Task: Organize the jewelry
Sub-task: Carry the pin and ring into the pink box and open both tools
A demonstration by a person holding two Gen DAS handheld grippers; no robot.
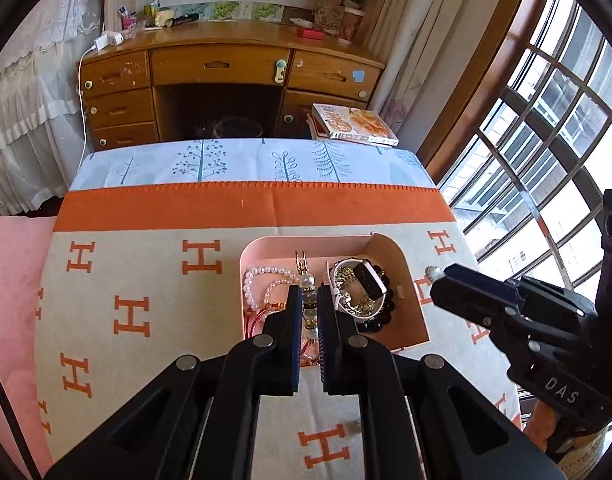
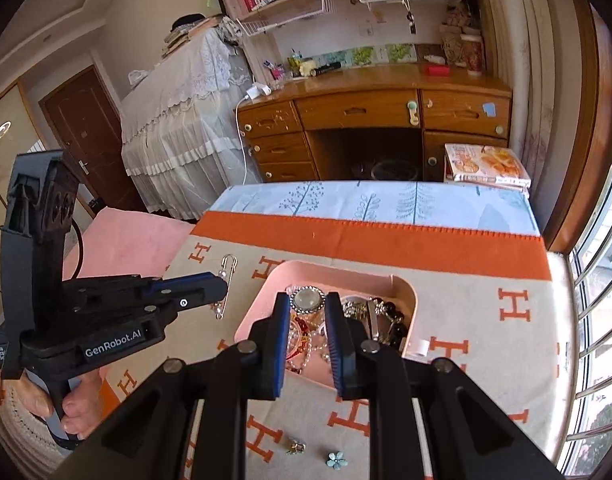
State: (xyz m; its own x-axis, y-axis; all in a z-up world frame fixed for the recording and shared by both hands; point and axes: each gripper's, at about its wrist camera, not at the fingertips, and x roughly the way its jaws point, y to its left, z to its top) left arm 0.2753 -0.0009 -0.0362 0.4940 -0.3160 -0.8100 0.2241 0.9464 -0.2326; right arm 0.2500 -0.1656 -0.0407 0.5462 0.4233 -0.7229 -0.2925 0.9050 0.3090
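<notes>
Left tongs [image 1: 308, 300] are pinching a pin [image 1: 301, 262], right tongs [image 2: 306, 307] clasping a round brooch [image 2: 308, 300] — likely for dropping into the tray [image 2: 338, 266] at twelve o'clock.

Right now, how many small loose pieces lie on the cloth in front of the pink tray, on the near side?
2. A small gold piece and a blue flower piece lie side by side, the flower on the right. Others may be hidden.
</notes>
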